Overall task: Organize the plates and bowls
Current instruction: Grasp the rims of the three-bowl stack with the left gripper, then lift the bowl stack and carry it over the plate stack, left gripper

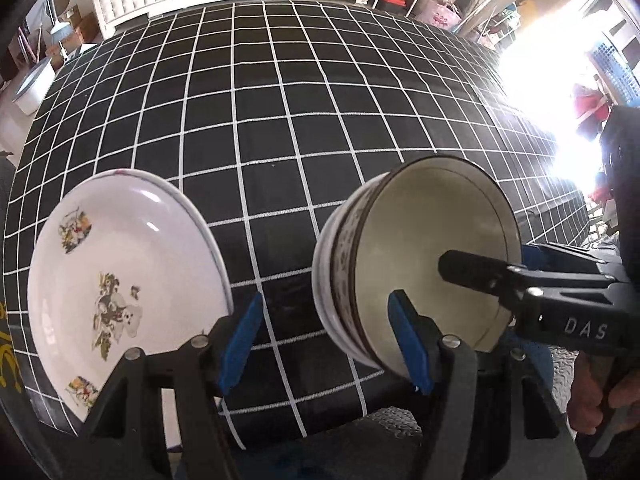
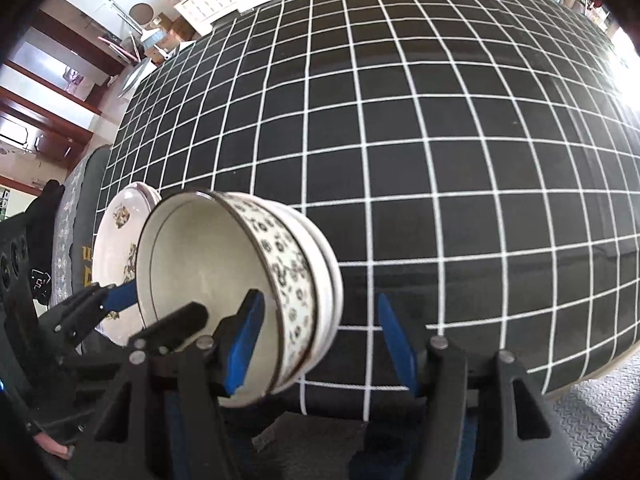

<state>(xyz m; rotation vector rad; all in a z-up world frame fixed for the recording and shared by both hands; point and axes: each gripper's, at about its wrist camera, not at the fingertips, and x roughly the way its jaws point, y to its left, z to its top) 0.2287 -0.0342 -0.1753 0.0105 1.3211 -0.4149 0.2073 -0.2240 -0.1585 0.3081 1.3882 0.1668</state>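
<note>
plates and bowls sit near the front edge of a worktop covered by a black cloth with a white grid. the plates, white with small printed pictures, form a low stack toward the front left corner. the bowls, cream inside with a dark floral band outside, are nested in a stack just to the right of the plates, apart from them. how many pieces each stack holds cannot be told exactly.

the left hand-held gripper points steeply down over the bare strip of cloth between the two stacks. its blue pads are spread and nothing is between them, so it is released. the right-hand pad stands in front of the bowl stack's near rim; whether it touches cannot be told.

the right hand-held gripper also points steeply down, with its jaws spread and released. its left pad lies over the bowl stack's near wall, its right pad over bare cloth, so it holds nothing. in the left wrist view one of its dark fingers reaches over the mouth of the top bowl.

both stacks look gathered, so the task seems far along.

the risks, as a judgement: both tools crowd the same bowl stack and could knock into each other. a pad pressing sideways on the rim could tip or slide the nested bowls toward the front edge, which is close. a nudge leftward could clink the bowls into the plates.
</note>
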